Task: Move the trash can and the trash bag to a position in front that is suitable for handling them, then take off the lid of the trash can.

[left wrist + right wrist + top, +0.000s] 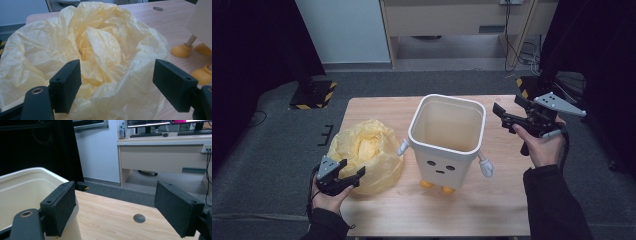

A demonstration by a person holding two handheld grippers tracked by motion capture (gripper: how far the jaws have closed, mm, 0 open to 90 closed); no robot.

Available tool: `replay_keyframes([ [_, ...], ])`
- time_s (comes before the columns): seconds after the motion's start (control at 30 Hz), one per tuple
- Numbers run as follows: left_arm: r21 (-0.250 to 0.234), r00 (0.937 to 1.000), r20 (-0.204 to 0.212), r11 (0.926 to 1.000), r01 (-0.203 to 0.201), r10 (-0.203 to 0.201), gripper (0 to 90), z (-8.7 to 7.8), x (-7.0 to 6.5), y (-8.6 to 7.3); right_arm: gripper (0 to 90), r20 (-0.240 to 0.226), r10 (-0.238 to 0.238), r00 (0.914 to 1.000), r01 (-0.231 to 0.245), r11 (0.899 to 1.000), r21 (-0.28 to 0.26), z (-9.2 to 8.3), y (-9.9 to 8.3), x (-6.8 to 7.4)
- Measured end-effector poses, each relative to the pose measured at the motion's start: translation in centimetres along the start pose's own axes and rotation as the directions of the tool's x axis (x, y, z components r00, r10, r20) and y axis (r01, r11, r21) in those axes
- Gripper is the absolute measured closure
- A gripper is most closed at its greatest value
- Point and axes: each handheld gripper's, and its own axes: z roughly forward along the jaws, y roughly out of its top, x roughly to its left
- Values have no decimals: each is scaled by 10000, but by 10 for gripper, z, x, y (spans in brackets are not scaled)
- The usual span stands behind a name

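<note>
The crumpled, thin yellow plastic bag lay at the left of the pale wooden table, beside the white bin with a cartoon face and orange feet. It looked feather-light, limp and slippery, best pinched at a bunched fold near its rim. The left gripper hung wide open at its near edge, holding nothing; the right gripper was likewise agape and empty beside the bin's rim.

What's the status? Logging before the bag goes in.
Left gripper open at yellow bag. Right gripper open beside bin. Bin empty, nothing blocking.
</note>
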Motion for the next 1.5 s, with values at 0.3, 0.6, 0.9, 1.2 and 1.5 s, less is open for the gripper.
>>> replay_keyframes([
  [0.3,40,10000,69,10000,2,-2,221,1,-1,0,174,-208,-335,9992,330,9992,-223,4,21,5],
  [0.6,79,9999,118,10000,23,-24,220,2,-1,0,182,-539,-456,9975,445,9988,-218,8,32,14],
  [0.9,128,9999,145,9999,-54,52,221,2,-2,0,182,-1009,-576,9932,560,9982,-192,16,41,31],
  [1.2,133,9999,150,9999,-71,69,220,2,-2,0,179,-1384,-731,9877,740,9973,15,22,42,42],
  [1.5,116,9998,222,9999,-21,18,219,3,-2,0,184,-1711,-850,9816,941,9945,460,34,39,48],
])
